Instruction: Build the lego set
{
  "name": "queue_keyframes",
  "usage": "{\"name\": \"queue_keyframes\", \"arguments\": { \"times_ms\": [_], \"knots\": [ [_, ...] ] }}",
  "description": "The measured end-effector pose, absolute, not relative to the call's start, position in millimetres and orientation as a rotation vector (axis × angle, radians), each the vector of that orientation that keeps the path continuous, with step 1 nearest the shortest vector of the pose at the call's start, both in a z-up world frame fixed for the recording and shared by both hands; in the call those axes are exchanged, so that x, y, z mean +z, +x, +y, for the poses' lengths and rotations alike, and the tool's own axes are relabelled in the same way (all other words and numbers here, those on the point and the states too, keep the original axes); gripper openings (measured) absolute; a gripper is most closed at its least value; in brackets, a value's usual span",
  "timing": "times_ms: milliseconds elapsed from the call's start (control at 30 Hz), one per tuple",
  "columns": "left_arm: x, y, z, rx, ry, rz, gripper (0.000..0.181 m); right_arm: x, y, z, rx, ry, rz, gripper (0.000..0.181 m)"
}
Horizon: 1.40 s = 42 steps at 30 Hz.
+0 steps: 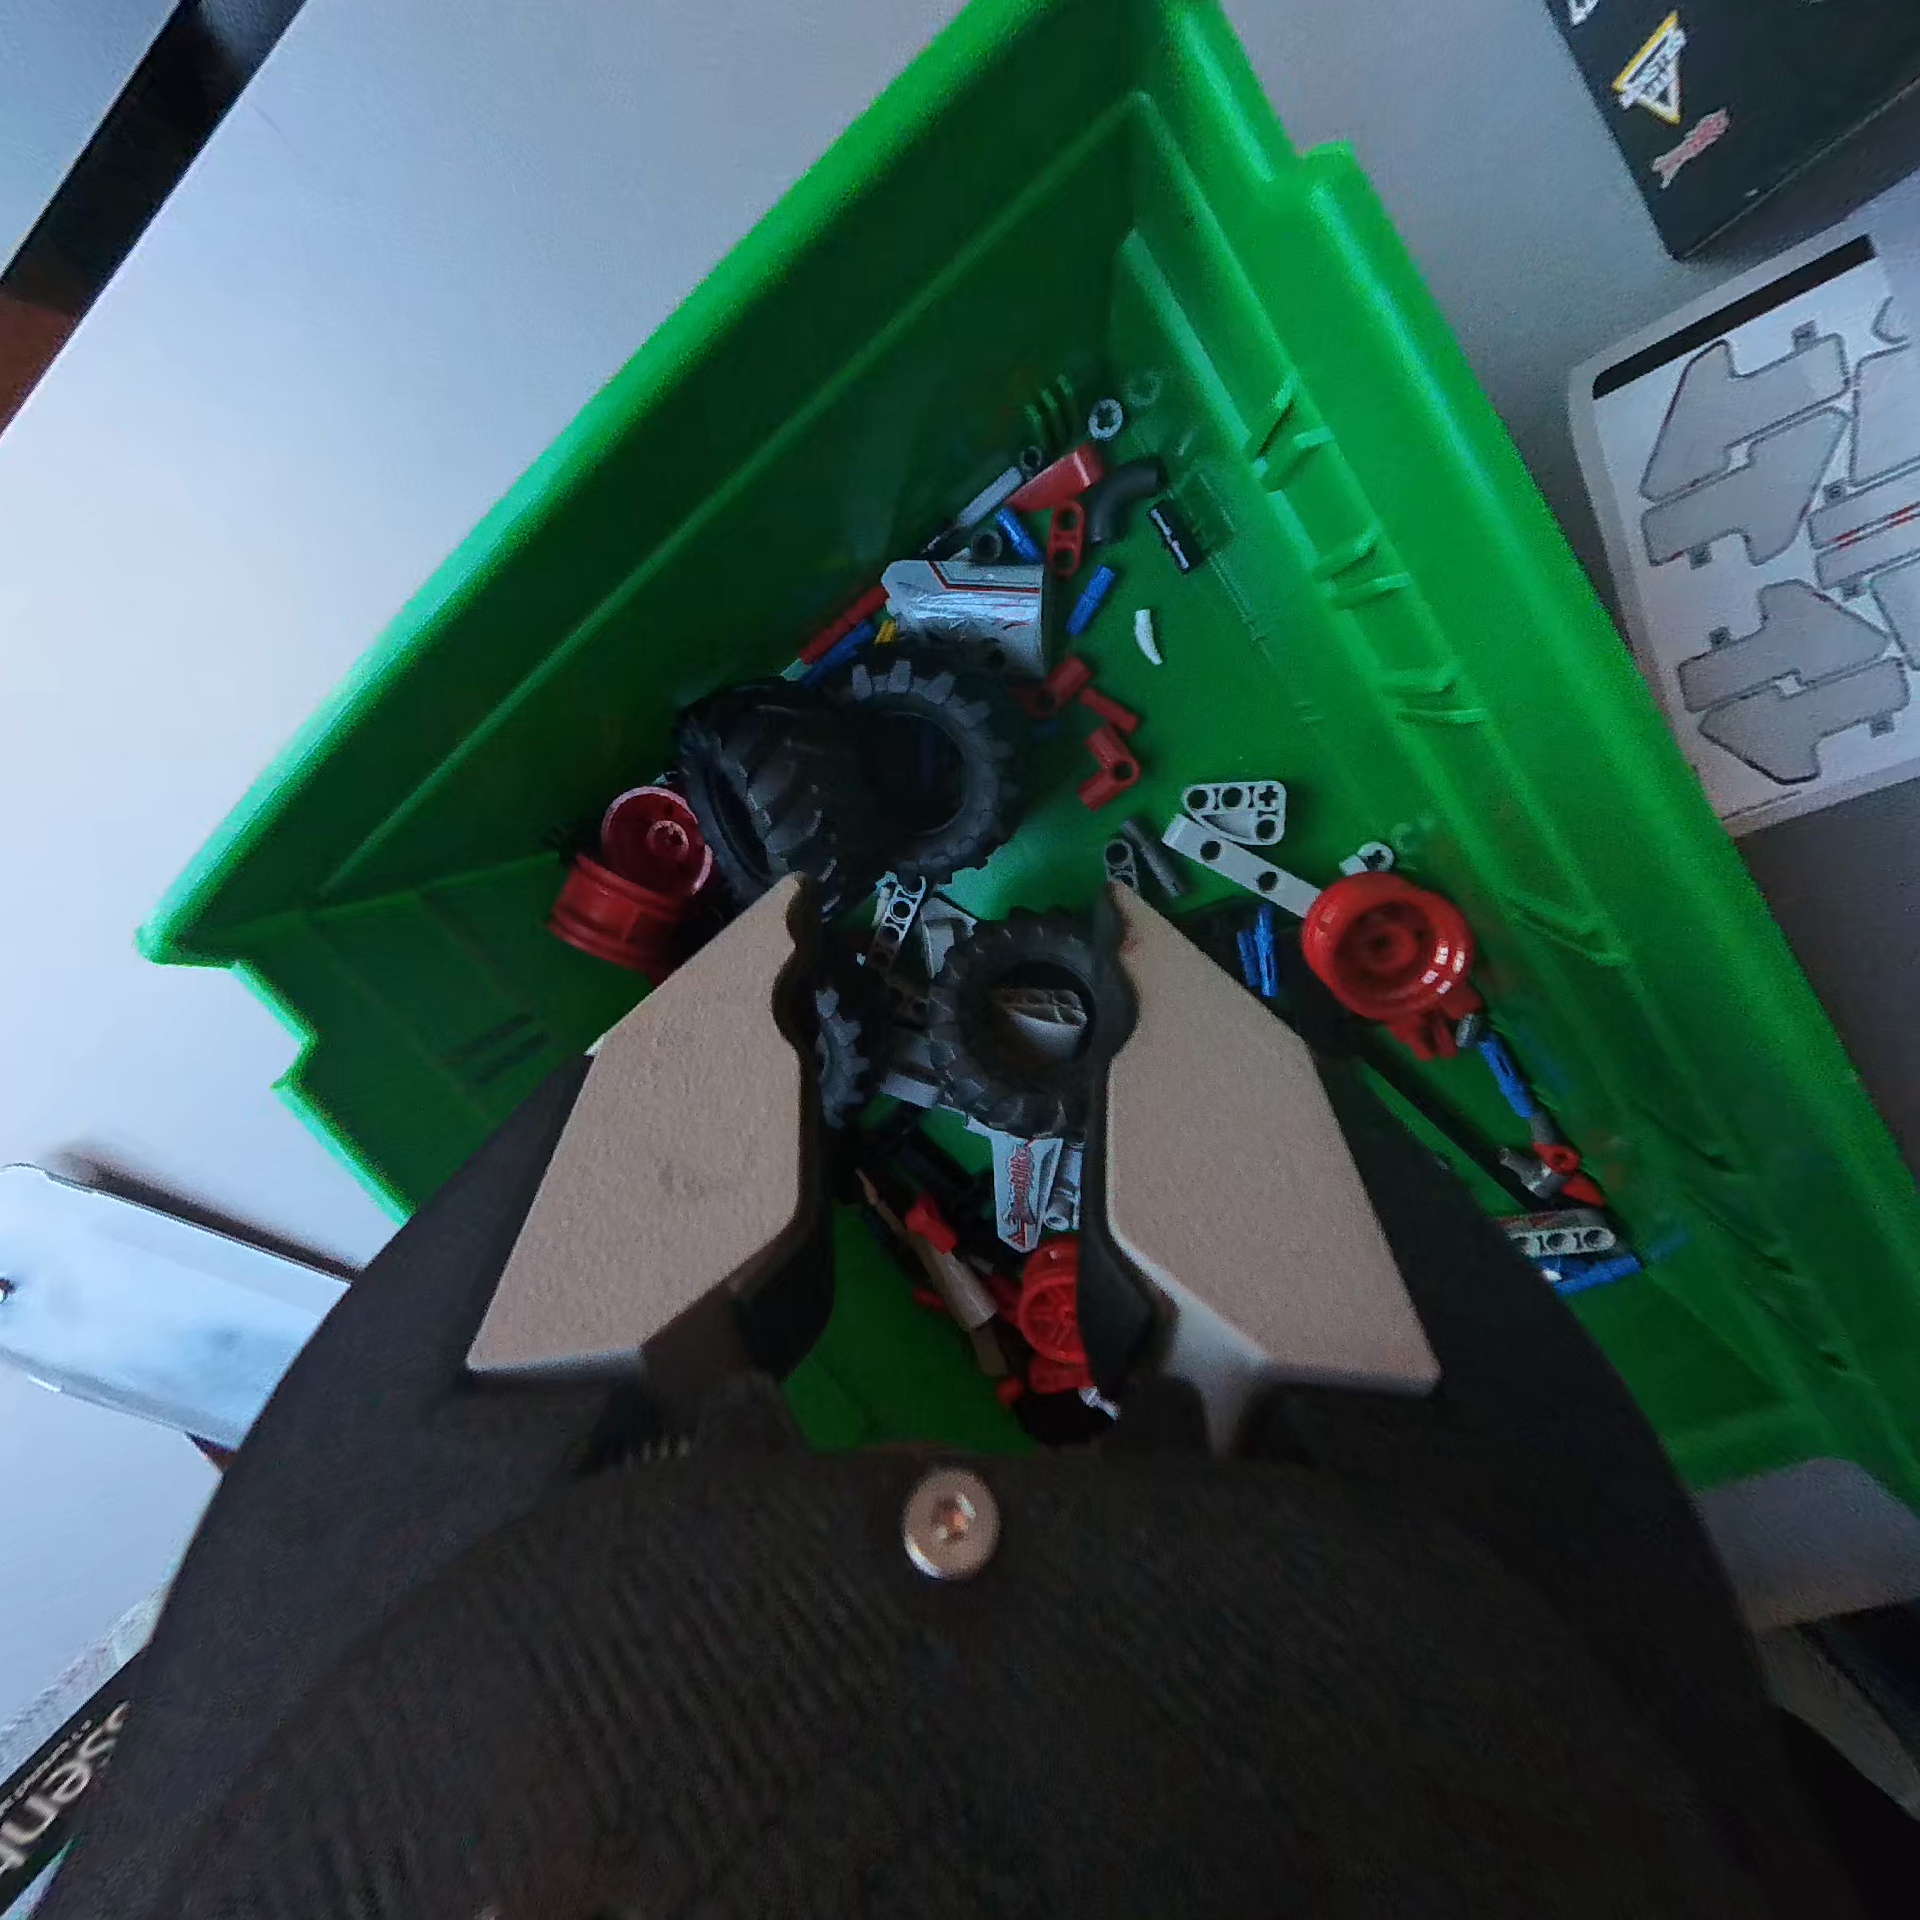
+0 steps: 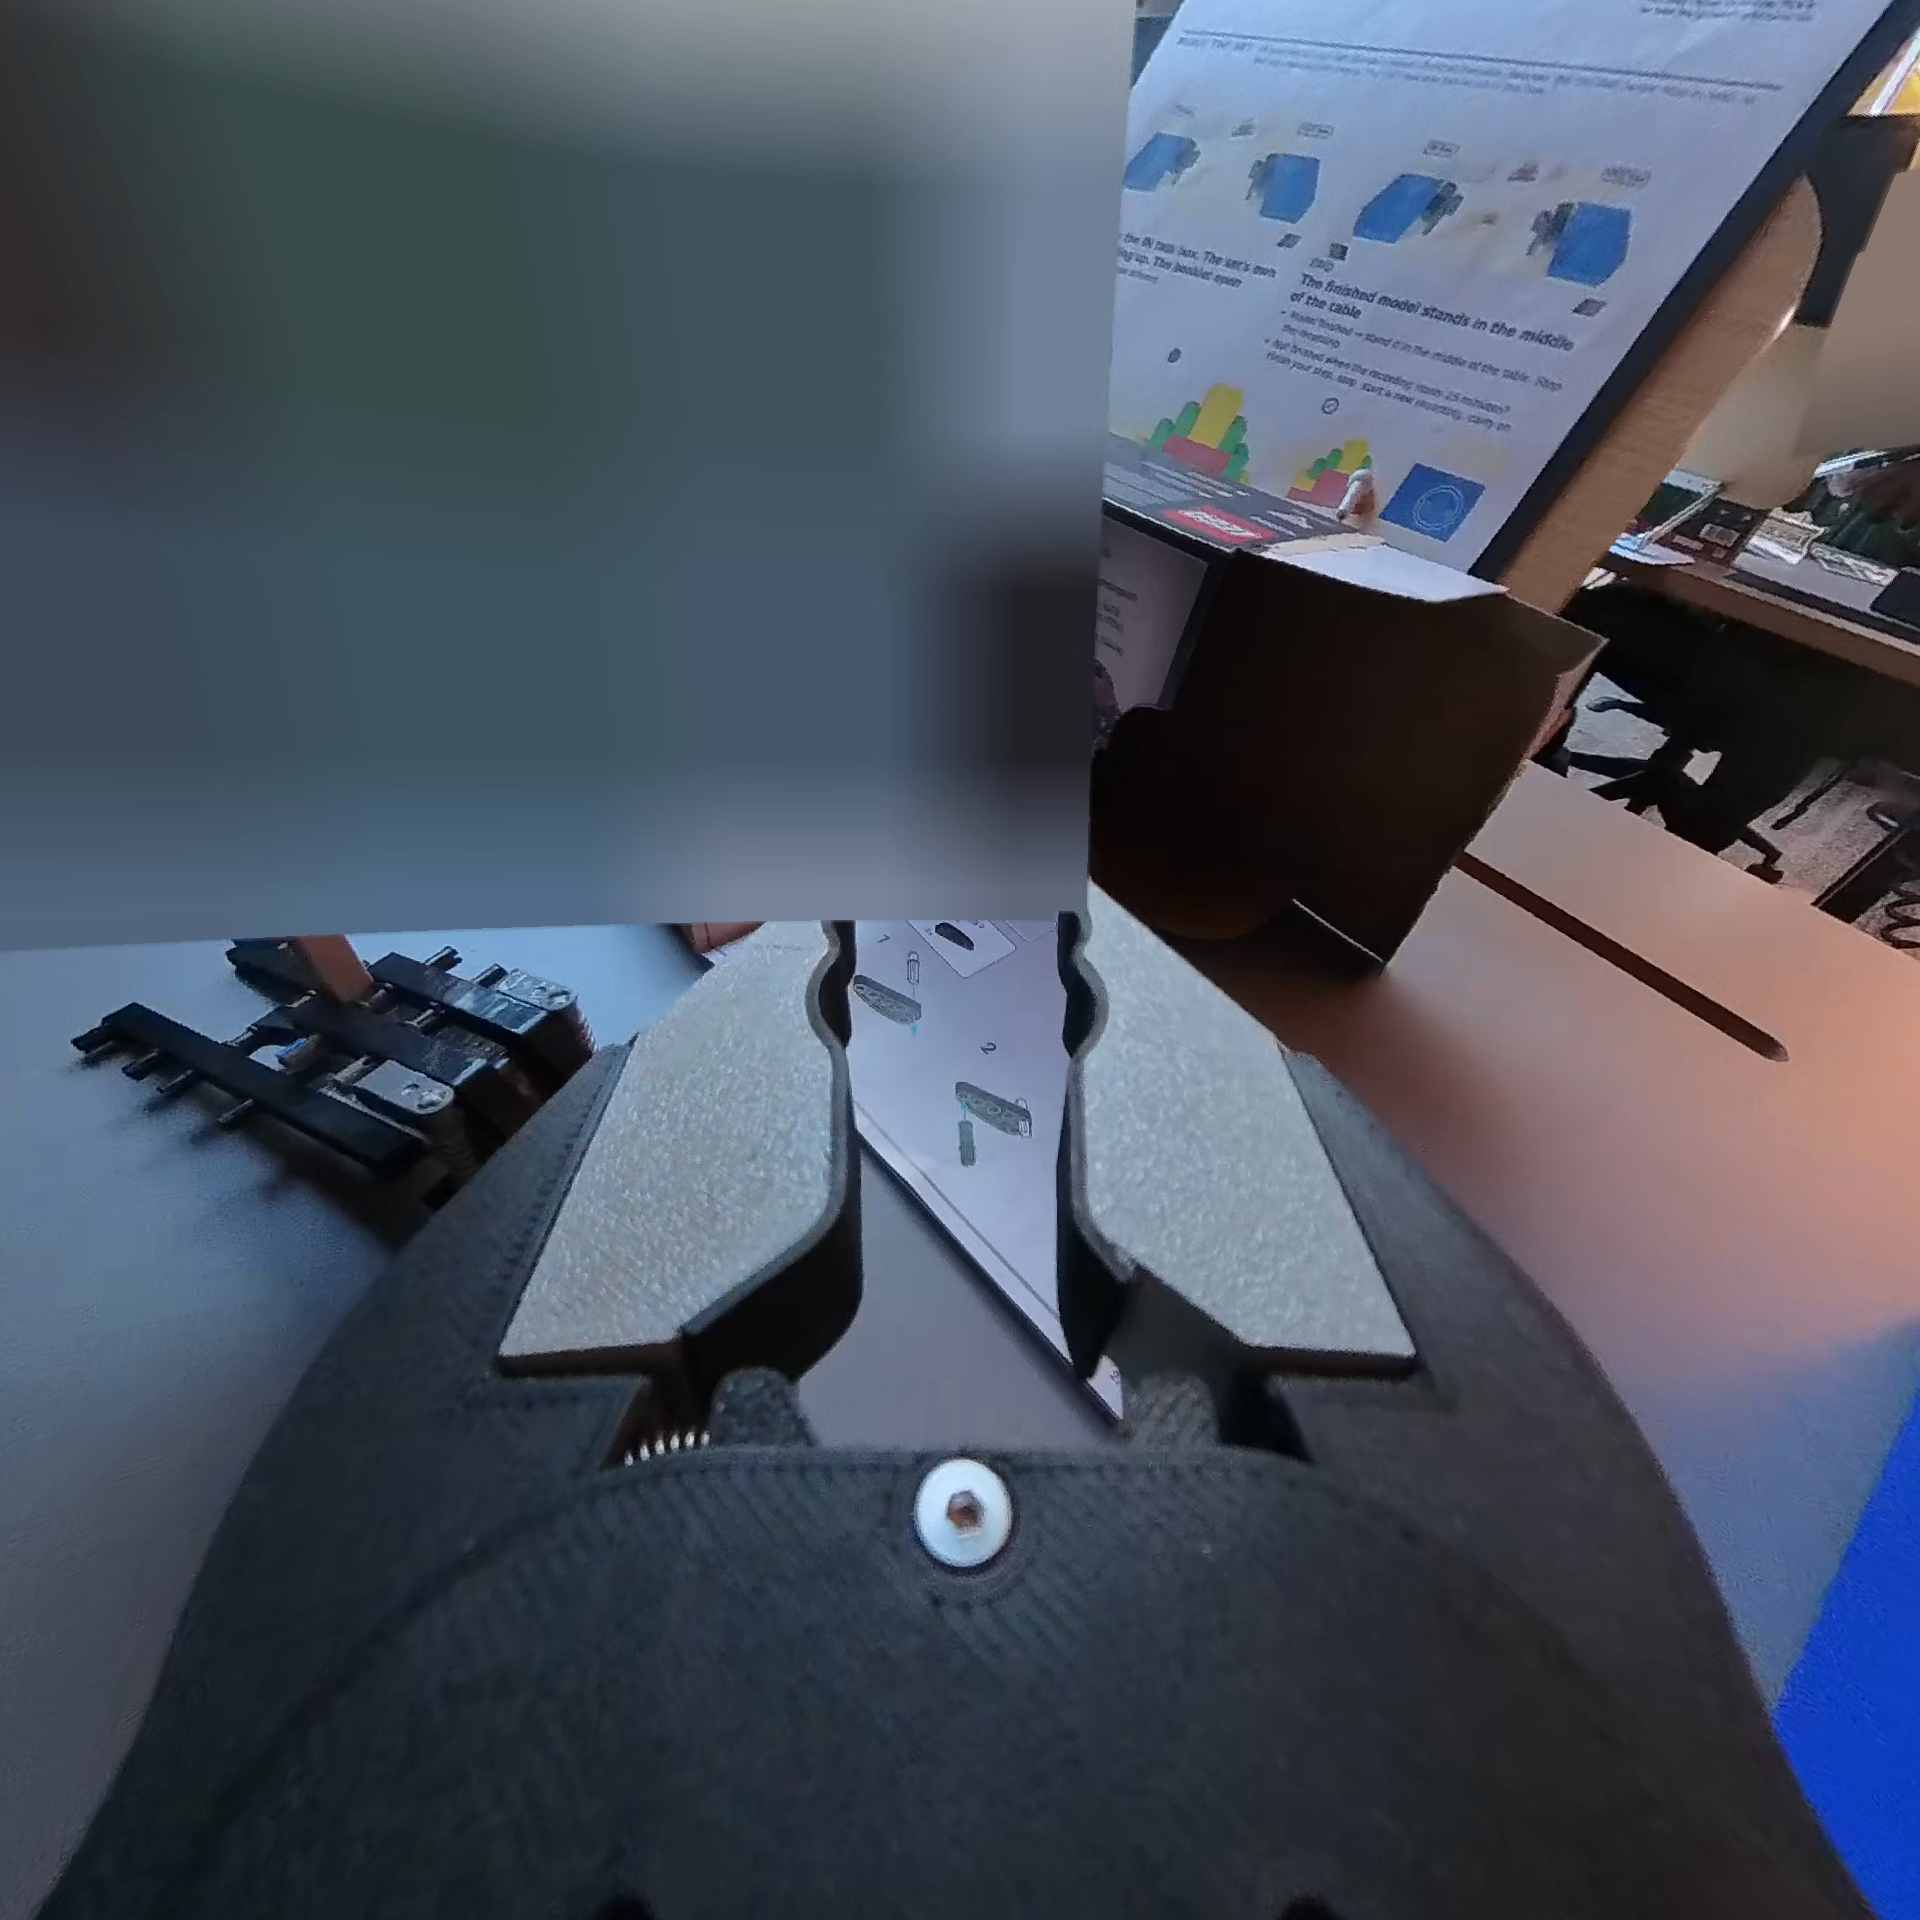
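In the left wrist view a green tray [image 1: 644, 582] holds loose lego parts: black tyres [image 1: 914, 769], red wheel hubs [image 1: 1387, 956], grey beams [image 1: 1236, 862], blue and red pins. My left gripper [image 1: 956, 914] hovers open over the tray, its jaws on either side of a small black tyre [image 1: 1023, 1023] without touching it. In the right wrist view my right gripper [image 2: 951, 956] is open and empty, low over the table above the instruction booklet [image 2: 956, 1101]. A partly built black lego frame [image 2: 343, 1049] lies on the table to its left.
A sticker sheet [image 1: 1766, 582] and a black box [image 1: 1766, 114] lie right of the tray. A dark cardboard box [image 2: 1340, 748] and a propped printed sheet [image 2: 1434, 260] stand beyond the right gripper. A blue patch [image 2: 1860, 1621] shows at the right edge. A large blurred patch covers the upper left. Across from one pair of fingers to the other is roughly 50 centimetres.
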State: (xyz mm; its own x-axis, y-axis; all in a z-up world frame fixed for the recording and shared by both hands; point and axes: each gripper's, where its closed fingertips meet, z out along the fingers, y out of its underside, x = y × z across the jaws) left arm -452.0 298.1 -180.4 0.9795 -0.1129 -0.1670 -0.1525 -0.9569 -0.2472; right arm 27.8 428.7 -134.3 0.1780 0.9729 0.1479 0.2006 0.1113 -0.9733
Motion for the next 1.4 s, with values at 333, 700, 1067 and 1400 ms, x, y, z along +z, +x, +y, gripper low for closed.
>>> {"name": "queue_keyframes", "arguments": {
  "times_ms": [333, 700, 1067, 1400],
  "knots": [
    [-178, -431, 300, 0.091, -2.843, 0.241, 0.048, -147, 30, 442, 0.792, -1.368, -1.278, 0.033],
    [-197, -402, 291, -0.040, -2.932, 0.397, 0.029, -141, 37, 462, 0.780, -1.399, -1.151, 0.032],
    [-231, -415, 284, -0.200, -3.038, 0.322, 0.028, -146, 46, 477, 0.666, -1.451, -1.099, 0.032],
    [-236, -409, 292, -0.183, -3.027, 0.373, 0.020, -149, 45, 476, 0.651, -1.457, -1.115, 0.031]
  ]
}}
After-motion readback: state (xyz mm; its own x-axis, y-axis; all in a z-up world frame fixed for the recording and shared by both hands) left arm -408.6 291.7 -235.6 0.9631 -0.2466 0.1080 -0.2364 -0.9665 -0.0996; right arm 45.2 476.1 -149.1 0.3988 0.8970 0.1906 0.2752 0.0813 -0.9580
